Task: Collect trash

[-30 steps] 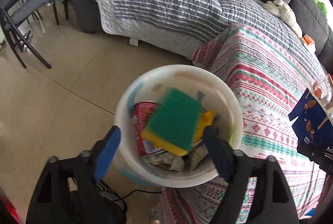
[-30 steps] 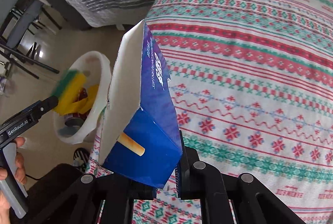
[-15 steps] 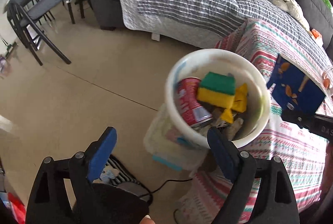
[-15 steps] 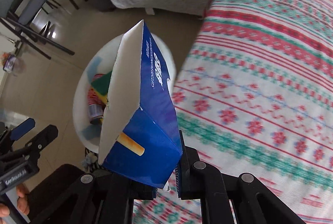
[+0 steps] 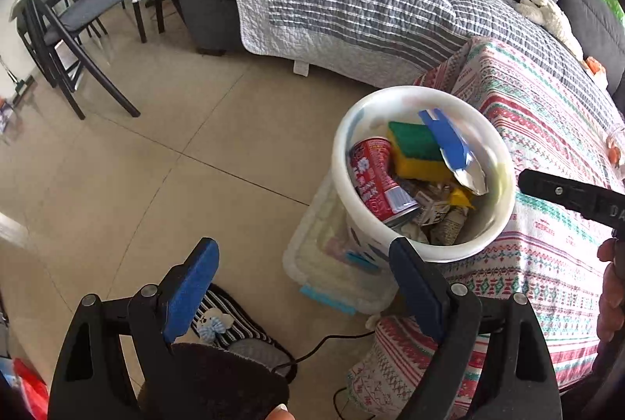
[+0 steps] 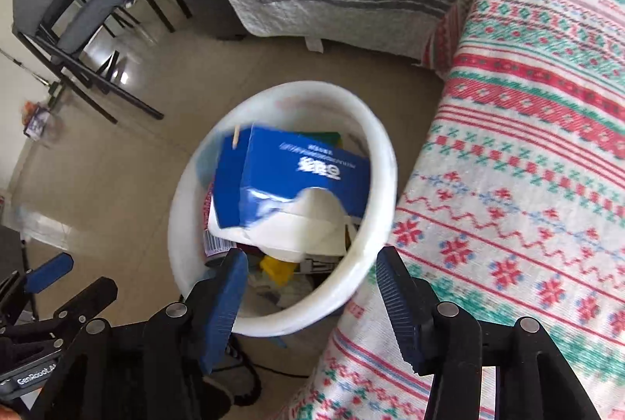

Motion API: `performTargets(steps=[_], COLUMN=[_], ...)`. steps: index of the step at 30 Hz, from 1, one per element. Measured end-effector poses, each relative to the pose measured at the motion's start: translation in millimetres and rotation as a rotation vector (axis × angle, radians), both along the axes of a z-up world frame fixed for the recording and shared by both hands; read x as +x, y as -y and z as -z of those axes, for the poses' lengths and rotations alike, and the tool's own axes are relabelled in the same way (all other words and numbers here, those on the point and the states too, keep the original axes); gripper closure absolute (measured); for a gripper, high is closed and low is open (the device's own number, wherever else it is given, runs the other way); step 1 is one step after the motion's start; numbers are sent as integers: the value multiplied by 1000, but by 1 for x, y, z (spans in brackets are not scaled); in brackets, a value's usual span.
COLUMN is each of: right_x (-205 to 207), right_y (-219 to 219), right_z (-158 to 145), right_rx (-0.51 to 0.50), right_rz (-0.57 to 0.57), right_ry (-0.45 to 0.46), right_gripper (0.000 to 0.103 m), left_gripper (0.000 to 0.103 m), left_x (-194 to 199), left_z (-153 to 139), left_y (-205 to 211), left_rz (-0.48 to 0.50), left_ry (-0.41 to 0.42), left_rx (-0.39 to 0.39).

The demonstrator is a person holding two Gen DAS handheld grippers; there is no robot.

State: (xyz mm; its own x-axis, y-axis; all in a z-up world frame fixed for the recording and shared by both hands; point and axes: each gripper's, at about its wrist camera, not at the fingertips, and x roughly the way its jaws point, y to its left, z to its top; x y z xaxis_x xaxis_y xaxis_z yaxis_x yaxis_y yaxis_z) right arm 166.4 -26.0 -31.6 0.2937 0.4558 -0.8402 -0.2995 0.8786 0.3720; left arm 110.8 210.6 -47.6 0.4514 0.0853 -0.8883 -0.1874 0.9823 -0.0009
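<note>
A white trash bucket [image 5: 347, 209] stands on the floor beside the patterned table cloth. It holds a red can [image 5: 375, 182], a green and yellow sponge [image 5: 414, 150] and crumpled wrappers. A blue and white carton [image 6: 293, 185] is falling into the bucket [image 6: 379, 225], blurred; it also shows in the left wrist view [image 5: 453, 150]. My right gripper [image 6: 308, 287] is open and empty just above the bucket's near rim. My left gripper [image 5: 300, 283] is open and empty, low and left of the bucket.
The table with the red, green and white cloth [image 6: 527, 185] is right of the bucket. A clear plastic box [image 5: 324, 264] sits under the bucket's side. A grey sofa with a striped quilt [image 5: 351, 2] is behind. Dark chairs [image 5: 78, 14] stand at far left. A cable [image 5: 332, 342] lies on the floor.
My right gripper moved over the bucket, opened and let go of the blue carton, which now drops into it. My left gripper, having dropped the sponge, drew back to the left.
</note>
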Motion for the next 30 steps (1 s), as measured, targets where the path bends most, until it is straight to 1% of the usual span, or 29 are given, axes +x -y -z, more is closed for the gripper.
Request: performTargets(steps=[4,7,9,11,13,15,17,19,22,25,28,30], right_x=[-9,-25,-38,-52,-70,-89,-106,-116,-139,-160,-178,-188], right_y=[17,37,52,67,81,94,107,116,135,152,166,172], right_z=[-19,-35,-47,-57,-68,-75,-79,-80,-82,-84,-83,-77], right_rx=[-57,-123,-169,-208,-243,-272,-301,-329,-357,-371,-355,-350], right_rz=[25,46,72,102,133,161,187,212,246,292,334,349], right_ry=[31,71,110,156,209,252,280,300,332,366,390,399], right_gripper=[38,33,30,25,20,17,13,7,7,6,4,4], left_gripper=[12,11,9,6,0,0,0,0,0,0,0,0], left_x=[-6,-16,-24,-33,-43,-52,-59,-68,-78,-91,-100,-105], left_z=[-10,-21,-28,-36,-43,-51,-56,-58,-57,-53,-50,-49], left_y=[17,37,52,69,85,102,116,132,147,158,168,174], left_rz=[25,62,91,122,154,170,192,218,241,243,232,227], left_ry=[26,58,79,103,129,157,170,173,164,148,145,158], left_rx=[-20,-27,-28,-35,-45,-39,-40,-54,-72,-79,-65,-29])
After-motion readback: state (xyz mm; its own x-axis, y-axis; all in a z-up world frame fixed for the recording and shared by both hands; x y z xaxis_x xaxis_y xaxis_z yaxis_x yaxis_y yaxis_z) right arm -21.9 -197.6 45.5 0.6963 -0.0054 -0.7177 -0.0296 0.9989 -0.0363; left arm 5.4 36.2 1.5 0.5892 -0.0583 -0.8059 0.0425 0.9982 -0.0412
